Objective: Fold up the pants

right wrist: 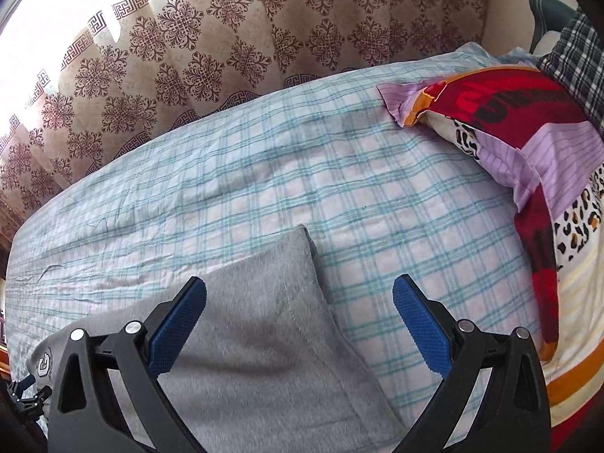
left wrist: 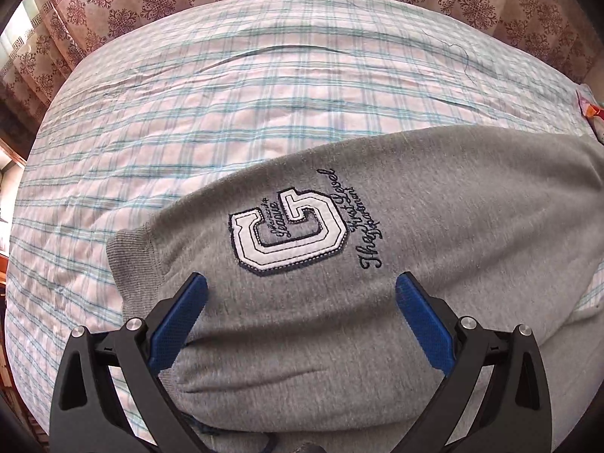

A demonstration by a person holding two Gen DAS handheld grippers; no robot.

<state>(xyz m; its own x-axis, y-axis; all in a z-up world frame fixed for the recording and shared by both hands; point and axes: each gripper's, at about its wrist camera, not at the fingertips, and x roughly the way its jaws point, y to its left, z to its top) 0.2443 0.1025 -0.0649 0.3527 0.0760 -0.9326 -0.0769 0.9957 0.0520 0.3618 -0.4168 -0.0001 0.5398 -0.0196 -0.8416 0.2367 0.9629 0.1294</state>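
Note:
Grey sweatpants (left wrist: pixel 434 234) lie on a checked bedsheet (left wrist: pixel 226 113). A white letter patch (left wrist: pixel 288 230) with dark script sits on the leg, near its ribbed cuff (left wrist: pixel 132 260). My left gripper (left wrist: pixel 301 287) hovers open just above the cloth below the patch, nothing between its blue pads (left wrist: pixel 181 321). In the right wrist view another part of the pants (right wrist: pixel 264 321) ends in a corner on the sheet. My right gripper (right wrist: pixel 299 288) is open above that edge, with its left pad over the cloth and its right pad (right wrist: pixel 419 324) over bare sheet. The left gripper (right wrist: pixel 26 392) shows small at far left.
A colourful patchwork pillow (right wrist: pixel 528 143) lies on the bed at the right, with a dark checked cloth (right wrist: pixel 581 60) behind it. A patterned brown curtain (right wrist: pixel 188 56) hangs along the far side of the bed. The checked sheet (right wrist: pixel 302 173) stretches beyond the pants.

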